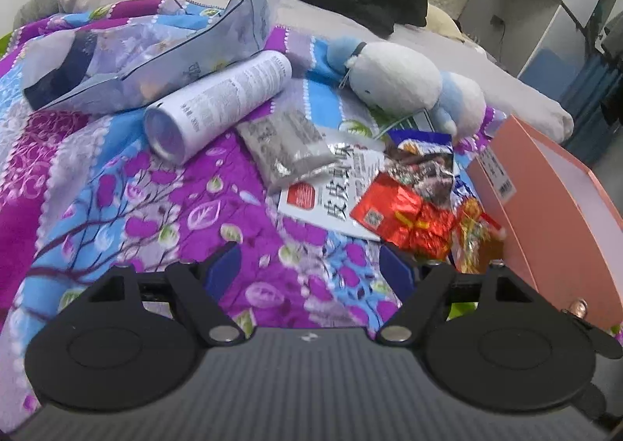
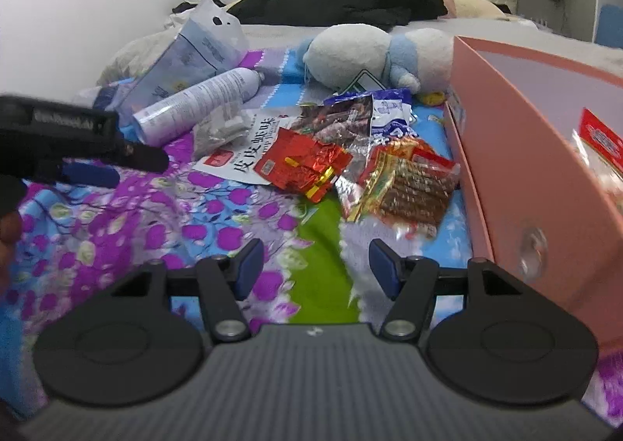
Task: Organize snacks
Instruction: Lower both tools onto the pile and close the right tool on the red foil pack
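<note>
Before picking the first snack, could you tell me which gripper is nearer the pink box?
Right. The right gripper hangs close beside the pink box; the left gripper is farther off, over the quilt.

Even, fairly bright indoor light with soft, faint shadows. Foil on the red snack packet (image 1: 405, 213) throws small glints. Beside it the pink box (image 2: 525, 152) is smeared by motion blur. Away from the packet, fisheye distortion bends the edges and darkens the corners
</note>
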`<state>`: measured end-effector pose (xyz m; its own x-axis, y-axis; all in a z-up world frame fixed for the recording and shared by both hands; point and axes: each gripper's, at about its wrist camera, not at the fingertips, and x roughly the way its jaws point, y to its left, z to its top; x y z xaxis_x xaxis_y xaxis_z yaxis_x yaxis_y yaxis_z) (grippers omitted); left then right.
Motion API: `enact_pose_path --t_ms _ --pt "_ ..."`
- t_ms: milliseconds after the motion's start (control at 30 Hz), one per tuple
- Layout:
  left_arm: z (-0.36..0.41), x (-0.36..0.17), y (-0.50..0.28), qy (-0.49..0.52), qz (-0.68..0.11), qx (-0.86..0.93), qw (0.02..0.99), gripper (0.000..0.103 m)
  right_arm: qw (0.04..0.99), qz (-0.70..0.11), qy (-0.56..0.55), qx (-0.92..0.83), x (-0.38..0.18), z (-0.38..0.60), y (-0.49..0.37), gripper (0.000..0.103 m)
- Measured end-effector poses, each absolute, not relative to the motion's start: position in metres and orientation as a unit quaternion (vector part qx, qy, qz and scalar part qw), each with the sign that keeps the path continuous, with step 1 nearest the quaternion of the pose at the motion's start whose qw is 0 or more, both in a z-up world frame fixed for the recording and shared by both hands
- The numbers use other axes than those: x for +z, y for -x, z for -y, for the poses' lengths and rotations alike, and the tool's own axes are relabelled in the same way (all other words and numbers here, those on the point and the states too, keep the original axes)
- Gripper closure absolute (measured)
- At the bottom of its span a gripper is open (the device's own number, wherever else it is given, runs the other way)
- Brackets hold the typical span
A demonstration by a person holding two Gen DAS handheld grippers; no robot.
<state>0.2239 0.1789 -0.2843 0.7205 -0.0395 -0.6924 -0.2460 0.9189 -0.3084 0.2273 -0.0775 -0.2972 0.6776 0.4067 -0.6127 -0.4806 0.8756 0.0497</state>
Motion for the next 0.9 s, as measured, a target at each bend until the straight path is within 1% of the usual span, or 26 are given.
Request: enact_pose_path --t_ms 67,167,367,400,433,467,500,533,767,800,900 --pt "-0.182 -0.288 -0.235 0.189 -0.369 0.059 0.908 0.021 0.913 -0.320 0.077 0.242 -0.303 0.070 -0.238 0.041" --pt "-0.189 -0.293 -0.253 0.183 -0.370 0.064 0.909 0.021 0.913 -0.317 0.069 0.245 -0.305 0.063 -0.254 0.041" --pt "-0.201 -0.295 -0.289 0.188 -0.365 0.066 0.910 0.021 0.914 -0.287 0.111 0.265 -0.302 0.040 -0.276 0.041" --pt "-0.203 -0.296 -0.295 0.194 -0.364 0.064 0.909 0.019 0.912 -0.284 0.124 0.269 -0.304 0.035 -0.280 0.041" --pt "-0.205 -0.297 -0.300 0.205 -0.363 0.064 0.906 0.014 0.910 -0.280 0.137 0.273 -0.304 0.031 -0.283 0.036" --pt "-0.206 -0.298 -0.304 0.215 -0.363 0.064 0.904 0.013 0.908 -0.276 0.148 0.280 -0.305 0.028 -0.286 0.030" --pt "-0.207 -0.300 -0.309 0.223 -0.363 0.065 0.903 0.012 0.904 -0.275 0.159 0.285 -0.306 0.025 -0.289 0.019" --pt "-0.206 -0.301 -0.313 0.222 -0.364 0.066 0.902 0.012 0.903 -0.272 0.167 0.288 -0.306 0.023 -0.292 0.019" --pt "-0.200 -0.315 -0.344 0.213 -0.381 0.089 0.896 0.012 0.892 -0.276 0.203 0.294 -0.317 0.016 -0.306 0.019" --pt "-0.200 -0.317 -0.348 0.209 -0.382 0.093 0.895 0.011 0.890 -0.276 0.211 0.296 -0.320 0.015 -0.306 0.019" --pt "-0.203 -0.323 -0.359 0.220 -0.386 0.106 0.890 0.006 0.890 -0.269 0.221 0.296 -0.323 0.013 -0.306 0.023"
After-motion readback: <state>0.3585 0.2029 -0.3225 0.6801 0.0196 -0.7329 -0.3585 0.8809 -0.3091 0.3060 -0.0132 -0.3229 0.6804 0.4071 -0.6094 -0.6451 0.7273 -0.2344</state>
